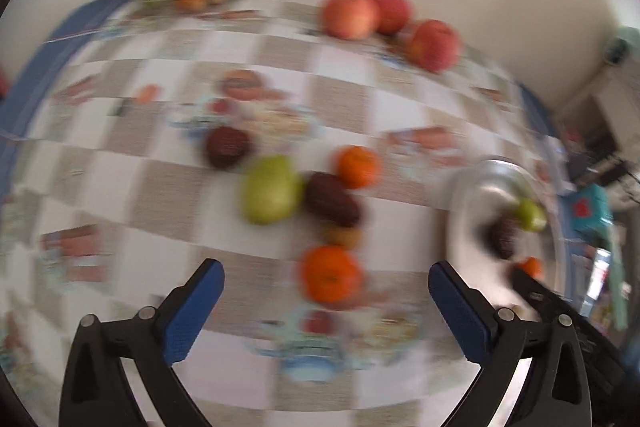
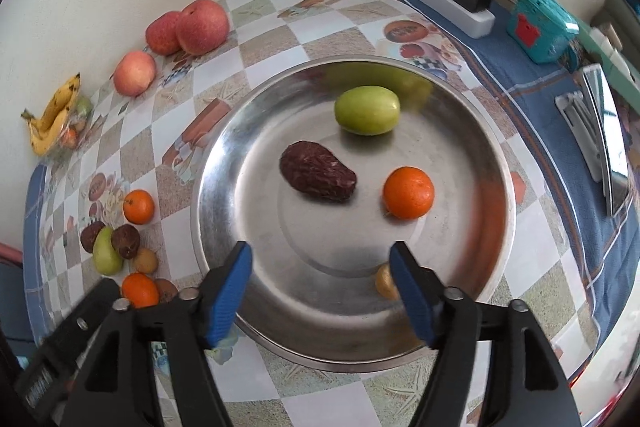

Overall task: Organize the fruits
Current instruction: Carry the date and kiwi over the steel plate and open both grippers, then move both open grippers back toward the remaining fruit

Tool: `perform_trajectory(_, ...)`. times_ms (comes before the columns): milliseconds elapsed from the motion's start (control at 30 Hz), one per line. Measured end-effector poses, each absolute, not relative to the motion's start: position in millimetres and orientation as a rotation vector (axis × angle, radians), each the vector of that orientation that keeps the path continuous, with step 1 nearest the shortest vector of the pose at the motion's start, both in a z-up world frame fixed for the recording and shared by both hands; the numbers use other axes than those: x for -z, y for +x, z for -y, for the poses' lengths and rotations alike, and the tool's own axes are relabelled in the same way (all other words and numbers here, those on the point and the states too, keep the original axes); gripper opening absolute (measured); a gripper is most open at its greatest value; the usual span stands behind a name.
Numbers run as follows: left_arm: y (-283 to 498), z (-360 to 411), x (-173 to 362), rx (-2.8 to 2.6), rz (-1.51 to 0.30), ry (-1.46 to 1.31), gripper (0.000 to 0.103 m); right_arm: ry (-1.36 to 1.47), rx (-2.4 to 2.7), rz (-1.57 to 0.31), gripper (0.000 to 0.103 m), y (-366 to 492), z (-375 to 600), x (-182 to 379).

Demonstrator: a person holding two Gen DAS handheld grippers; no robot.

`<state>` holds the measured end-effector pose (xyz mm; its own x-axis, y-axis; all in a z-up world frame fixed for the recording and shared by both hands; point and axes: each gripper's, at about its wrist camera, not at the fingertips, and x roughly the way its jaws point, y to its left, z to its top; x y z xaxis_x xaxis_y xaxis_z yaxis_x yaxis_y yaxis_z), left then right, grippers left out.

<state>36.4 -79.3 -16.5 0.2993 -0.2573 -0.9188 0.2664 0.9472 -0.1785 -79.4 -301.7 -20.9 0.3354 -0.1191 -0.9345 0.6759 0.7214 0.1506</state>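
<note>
1. Fruits are split between a steel plate (image 2: 496, 163) and the checked tablecloth (image 2: 280, 39).
2. On the plate lie a green fruit (image 2: 367, 110), a dark wrinkled fruit (image 2: 317, 171), an orange (image 2: 408, 192) and a small yellowish fruit (image 2: 384, 281), each apart from the others.
3. Right gripper (image 2: 321, 259) hangs over the plate's near side with its blue pads spread and nothing between them; the yellowish fruit sits just beside one pad.
4. Left gripper (image 1: 326, 277) is spread wide and empty above the cloth, near a loose cluster: another orange (image 1: 330, 273), a green pear-like fruit (image 1: 270, 189) and, as far as the blur allows, two dark fruits.
5. Three apples (image 2: 202, 25) and bananas (image 2: 52, 115) rest along the wall.
</note>
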Motion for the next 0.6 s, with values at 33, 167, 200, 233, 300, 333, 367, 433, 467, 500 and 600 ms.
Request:
perform_trajectory(33,40.2,71.2,16.0,0.3,-1.209,0.021,0.103,0.57,0.553,-1.12,0.078,-77.9,299.3,20.5)
perform_trajectory(167,52.8,35.0,11.7,0.156,-1.177,0.02,0.103,0.531,0.527,-1.116,0.083,-73.0,290.4,19.9)
perform_trajectory(200,55.8,26.6,10.9,0.13,-1.173,0.012,0.103,0.523,0.522,-1.115,0.091,-72.0,287.7,19.9)
perform_trajectory(233,58.9,17.6,10.2,0.104,-1.169,0.007,0.103,0.512,0.513,-1.112,0.096,-70.2,284.6,19.9)
perform_trajectory(300,63.8,2.3,9.2,0.05,-1.156,0.014,0.103,0.493,0.503,-1.103,0.096,-65.7,278.6,19.6)
perform_trajectory(333,65.1,-3.0,8.5,0.028,-1.15,0.022,0.103,0.487,0.499,-1.098,0.096,-63.8,275.8,19.1)
perform_trajectory(367,66.6,-8.0,7.7,0.007,-1.143,0.03,0.103,0.485,0.497,-1.092,0.096,-62.2,272.9,18.4)
perform_trajectory(433,70.4,-17.1,6.4,-0.021,-1.13,0.041,0.103,0.482,0.493,-1.085,0.096,-59.0,267.7,17.2)
perform_trajectory(467,71.9,-21.4,5.4,-0.031,-1.124,0.041,0.103,0.48,0.489,-1.082,0.096,-57.2,264.6,17.0)
perform_trajectory(500,72.5,-24.4,4.2,-0.037,-1.12,0.04,0.103,0.477,0.482,-1.084,0.096,-54.7,261.5,17.5)
perform_trajectory(600,75.6,-31.4,3.8,-0.052,-1.116,0.035,0.103,0.461,0.453,-1.102,0.096,-46.2,249.3,19.0)
